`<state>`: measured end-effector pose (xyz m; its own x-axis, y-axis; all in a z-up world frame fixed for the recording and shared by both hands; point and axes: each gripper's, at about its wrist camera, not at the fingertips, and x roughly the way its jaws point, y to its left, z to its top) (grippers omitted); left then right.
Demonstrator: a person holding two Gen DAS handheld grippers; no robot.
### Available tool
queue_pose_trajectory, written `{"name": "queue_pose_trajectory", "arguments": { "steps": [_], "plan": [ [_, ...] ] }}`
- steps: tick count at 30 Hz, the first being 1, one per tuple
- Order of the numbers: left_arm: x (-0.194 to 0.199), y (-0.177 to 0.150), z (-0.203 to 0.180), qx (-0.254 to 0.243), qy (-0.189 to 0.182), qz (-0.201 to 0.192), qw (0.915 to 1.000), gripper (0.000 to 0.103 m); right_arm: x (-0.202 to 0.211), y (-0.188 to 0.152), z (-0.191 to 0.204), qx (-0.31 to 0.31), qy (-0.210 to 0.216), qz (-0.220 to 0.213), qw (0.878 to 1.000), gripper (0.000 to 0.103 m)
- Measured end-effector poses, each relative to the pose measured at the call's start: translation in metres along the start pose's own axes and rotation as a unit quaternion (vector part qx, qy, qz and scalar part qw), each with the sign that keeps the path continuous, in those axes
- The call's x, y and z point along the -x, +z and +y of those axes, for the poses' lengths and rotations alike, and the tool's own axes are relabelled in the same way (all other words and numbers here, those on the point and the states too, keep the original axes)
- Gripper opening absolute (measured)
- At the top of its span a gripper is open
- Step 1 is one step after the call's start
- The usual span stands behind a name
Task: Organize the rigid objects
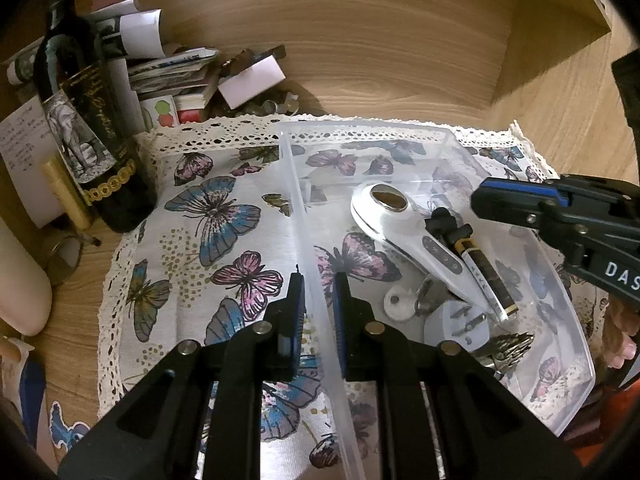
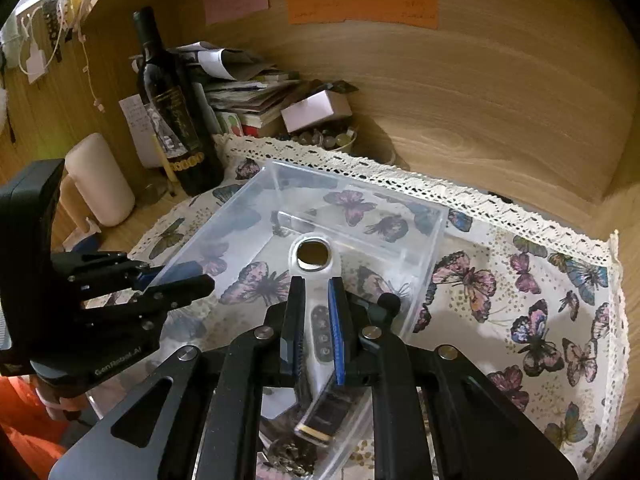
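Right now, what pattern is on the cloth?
Butterflies, blue and pink, on the cloth; right wrist view.

warm, dim yellowish indoor light fills both views, brightest on the white lace-edged butterfly cloth (image 1: pixel 224 216). the wooden back panel (image 2: pixel 500 92) falls into soft shadow toward the corners. glare streaks the clear plastic box (image 1: pixel 560 360). strong fisheye bending curves the edges, with black vignette corners. near black gripper frames look slightly soft.

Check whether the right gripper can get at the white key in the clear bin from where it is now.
Probably yes. The right gripper hangs over the open-topped clear bin, empty. The white key lies bare on the floor, though the white handheld device sits close beside it.
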<state>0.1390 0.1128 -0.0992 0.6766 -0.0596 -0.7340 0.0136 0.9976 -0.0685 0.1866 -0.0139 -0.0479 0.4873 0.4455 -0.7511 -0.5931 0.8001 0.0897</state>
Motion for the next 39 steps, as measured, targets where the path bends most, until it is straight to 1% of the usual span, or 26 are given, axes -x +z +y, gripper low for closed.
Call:
{"name": "queue_pose_trajectory", "arguments": {
  "steps": [2, 7, 8, 11, 13, 14, 15, 16, 17, 19, 20, 21, 23, 24, 26, 27, 28, 29, 32, 34, 39],
  "plan": [
    [0.004, 0.0, -0.001, 0.0, 0.006, -0.004, 1.0, 0.016, 0.006, -0.001, -0.002, -0.004, 0.003, -0.005, 1.0, 0.013],
    [0.02, 0.003, -0.002, 0.003, 0.031, -0.025, 0.9992, 0.021, 0.024, -0.006, -0.006, -0.009, -0.009, -0.026, 1.0, 0.025],
    [0.025, 0.004, -0.003, 0.004, 0.033, -0.031, 0.999, 0.025, 0.03, -0.008, -0.007, -0.01, -0.011, -0.032, 0.999, 0.027],
    [0.043, 0.007, -0.007, 0.009, 0.032, -0.053, 0.998, 0.036, 0.048, -0.012, -0.01, -0.015, -0.018, -0.052, 0.998, 0.035],
    [0.057, 0.007, -0.012, 0.007, 0.034, -0.072, 0.9968, 0.04, 0.064, -0.016, -0.011, -0.018, -0.025, -0.072, 0.997, 0.045],
    [0.065, 0.007, -0.016, 0.004, 0.037, -0.085, 0.9957, 0.046, 0.07, -0.018, -0.012, -0.019, -0.029, -0.08, 0.996, 0.047],
    [0.073, 0.007, -0.02, 0.002, 0.04, -0.098, 0.9944, 0.05, 0.081, -0.02, -0.013, -0.021, -0.034, -0.092, 0.995, 0.052],
    [0.083, 0.006, -0.026, 0.0, 0.041, -0.115, 0.9925, 0.057, 0.088, -0.022, -0.013, -0.022, -0.037, -0.101, 0.994, 0.056],
    [0.091, 0.006, -0.029, 0.0, 0.042, -0.127, 0.991, 0.061, 0.096, -0.024, -0.014, -0.023, -0.04, -0.111, 0.993, 0.059],
    [0.105, 0.004, -0.037, -0.002, 0.04, -0.15, 0.9879, 0.066, 0.114, -0.029, -0.014, -0.025, -0.052, -0.135, 0.989, 0.071],
    [0.111, 0.004, -0.041, -0.003, 0.039, -0.16, 0.9864, 0.07, 0.122, -0.032, -0.014, -0.027, -0.059, -0.146, 0.987, 0.075],
    [0.117, 0.003, -0.045, -0.004, 0.037, -0.169, 0.9849, 0.072, 0.132, -0.035, -0.015, -0.029, -0.068, -0.158, 0.985, 0.081],
    [0.129, 0.001, -0.053, -0.005, 0.034, -0.189, 0.9814, 0.082, 0.144, -0.04, -0.015, -0.031, -0.076, -0.174, 0.981, 0.085],
    [0.136, -0.001, -0.058, -0.005, 0.034, -0.2, 0.9792, 0.084, 0.149, -0.042, -0.015, -0.032, -0.078, -0.18, 0.98, 0.087],
    [0.146, -0.004, -0.065, -0.007, 0.036, -0.219, 0.9751, 0.091, 0.159, -0.048, -0.016, -0.037, -0.077, -0.192, 0.978, 0.092],
    [0.152, -0.005, -0.069, -0.007, 0.037, -0.228, 0.9729, 0.093, 0.165, -0.051, -0.016, -0.041, -0.078, -0.199, 0.976, 0.098],
    [0.158, -0.007, -0.073, -0.007, 0.036, -0.24, 0.9701, 0.097, 0.171, -0.055, -0.016, -0.043, -0.08, -0.208, 0.974, 0.101],
    [0.163, -0.009, -0.075, -0.007, 0.034, -0.248, 0.9681, 0.099, 0.175, -0.058, -0.016, -0.044, -0.083, -0.216, 0.972, 0.103],
    [0.175, -0.013, -0.082, -0.007, 0.036, -0.272, 0.9617, 0.102, 0.188, -0.064, -0.011, -0.043, -0.089, -0.233, 0.967, 0.103],
    [0.18, -0.016, -0.086, -0.007, 0.038, -0.283, 0.9584, 0.102, 0.196, -0.068, -0.009, -0.045, -0.091, -0.242, 0.965, 0.103],
    [0.189, -0.02, -0.091, -0.002, 0.033, -0.296, 0.9547, 0.102, 0.205, -0.073, -0.005, -0.045, -0.097, -0.256, 0.961, 0.103]
  ]
}}
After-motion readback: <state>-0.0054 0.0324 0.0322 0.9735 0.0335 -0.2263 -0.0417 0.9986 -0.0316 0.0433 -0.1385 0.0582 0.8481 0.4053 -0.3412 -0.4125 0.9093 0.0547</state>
